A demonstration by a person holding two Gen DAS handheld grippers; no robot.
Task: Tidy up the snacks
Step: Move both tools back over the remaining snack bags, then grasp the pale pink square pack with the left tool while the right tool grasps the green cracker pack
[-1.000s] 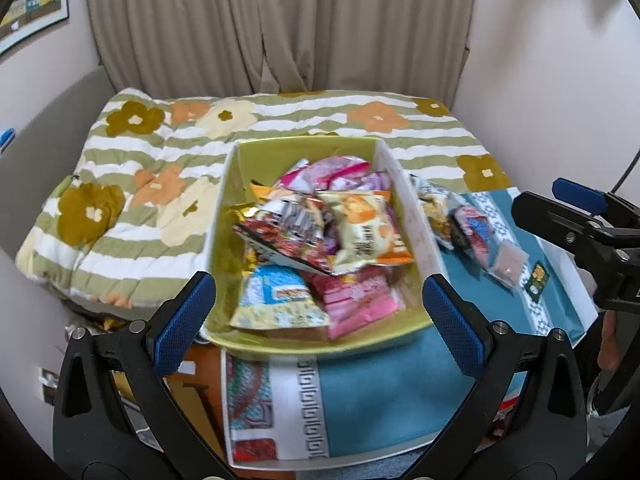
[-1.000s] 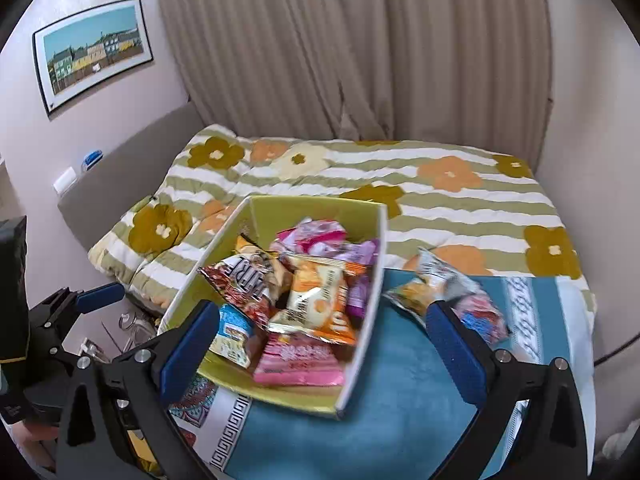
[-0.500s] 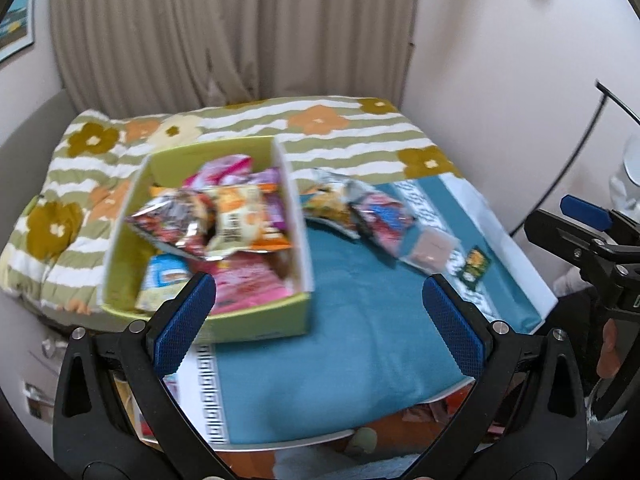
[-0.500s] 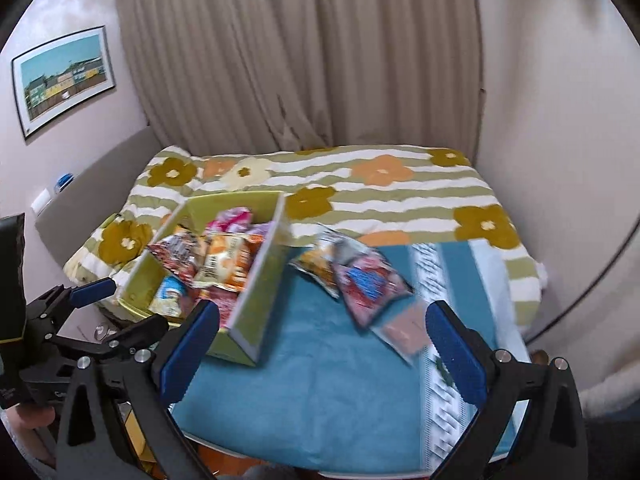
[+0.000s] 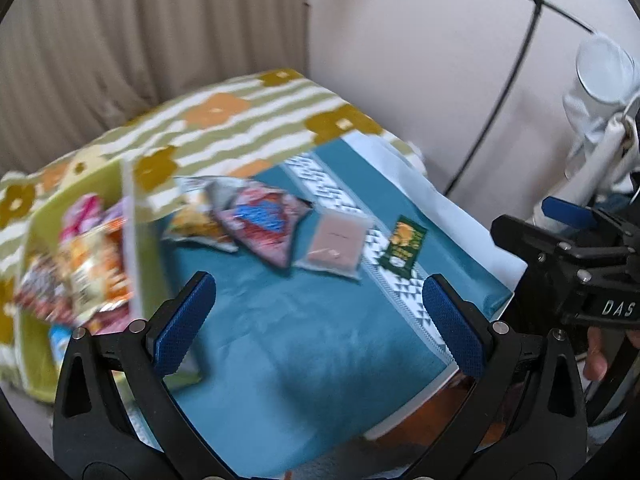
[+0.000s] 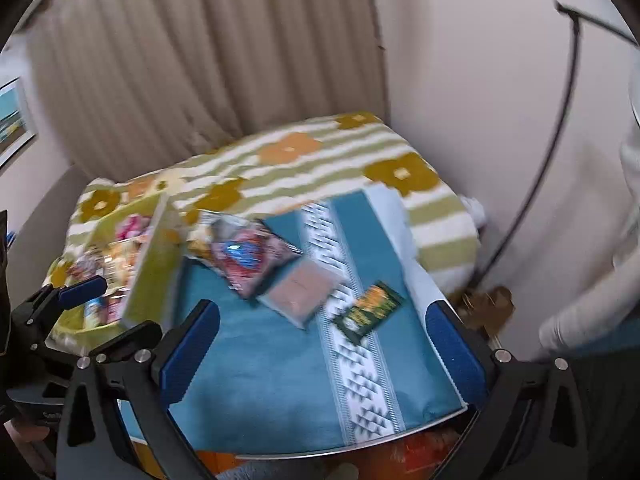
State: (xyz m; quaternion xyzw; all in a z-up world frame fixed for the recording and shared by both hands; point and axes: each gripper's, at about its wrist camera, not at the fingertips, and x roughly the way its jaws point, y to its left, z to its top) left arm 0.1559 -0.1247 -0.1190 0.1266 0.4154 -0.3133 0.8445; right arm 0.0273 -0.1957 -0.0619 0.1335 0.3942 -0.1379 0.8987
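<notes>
Lying near the teal mat's (image 6: pixel 280 380) right edge, the dark green packet (image 6: pixel 370 307) looks light and crinkly; pinch its edge. Both hand-held grippers (image 5: pixel 316 320) (image 6: pixel 320 348) are spread, empty.

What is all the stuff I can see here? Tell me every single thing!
Green box: one, full of snack packs, left on the teal cloth.
Loose snacks: four, in a row right of the box: yellow bag, pink-blue bag, clear pink pack, dark green packet.
Teal cloth: one, under it all.
Flowered blanket: one, green-striped, behind.
Curtain: one, beige, at back.
Left gripper: open, empty.
Right gripper: open, empty.
</notes>
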